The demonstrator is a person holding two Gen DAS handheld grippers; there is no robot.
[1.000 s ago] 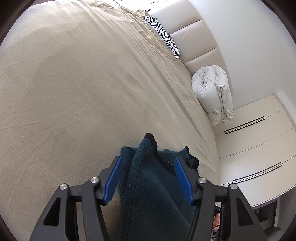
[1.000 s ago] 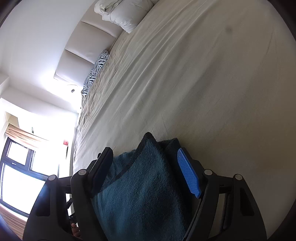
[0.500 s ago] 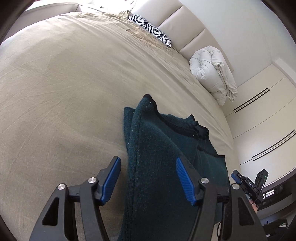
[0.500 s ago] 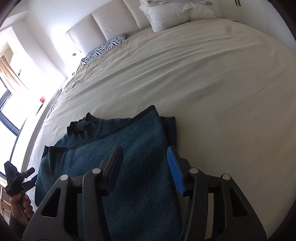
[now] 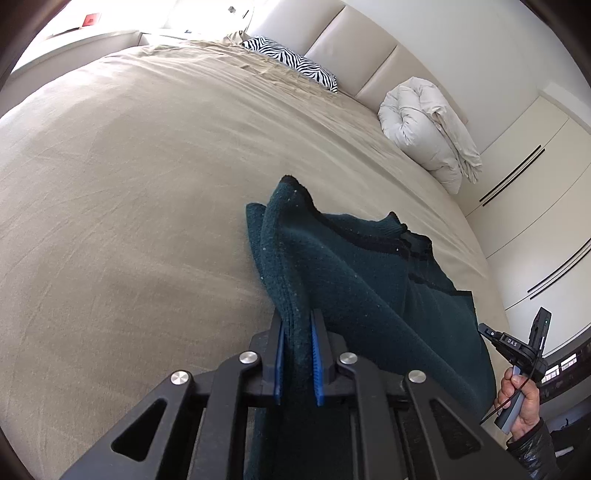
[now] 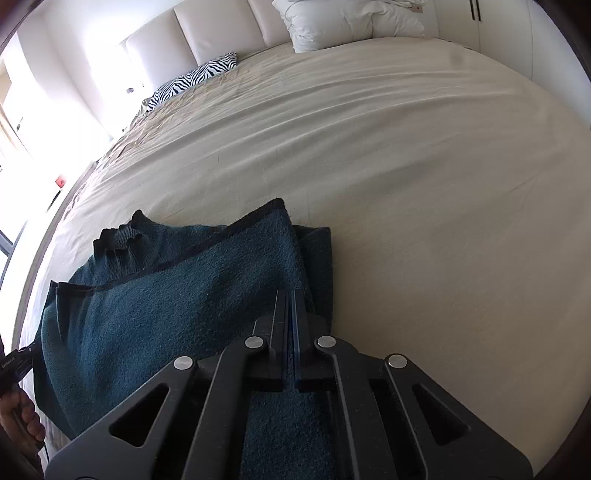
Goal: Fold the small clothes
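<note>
On the big beige bed (image 5: 147, 221) our dark teal knit sweater (image 5: 351, 266) lies half folded near the edge, left gripper (image 5: 297, 328) just clamped onto its fold, right gripper (image 6: 289, 306) just snapped shut over it, seemingly empty, probably readying the next fold.

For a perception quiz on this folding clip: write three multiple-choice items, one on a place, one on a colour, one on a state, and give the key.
1. Where is the zebra pillow?
A) beside the headboard
B) on the sweater
C) on the floor

2. What colour is the sweater?
A) red
B) dark teal
C) white

3. The left tongs are:
A) wide open and empty
B) shut on the sweater
C) out of view

Key:
1. A. The pillow lies on the bedsheet next to the padded headboard.
2. B. The knit is dark teal with black trim.
3. B. The jaws have just been closing, and the blue pads pinch a fold of the knit.
</note>
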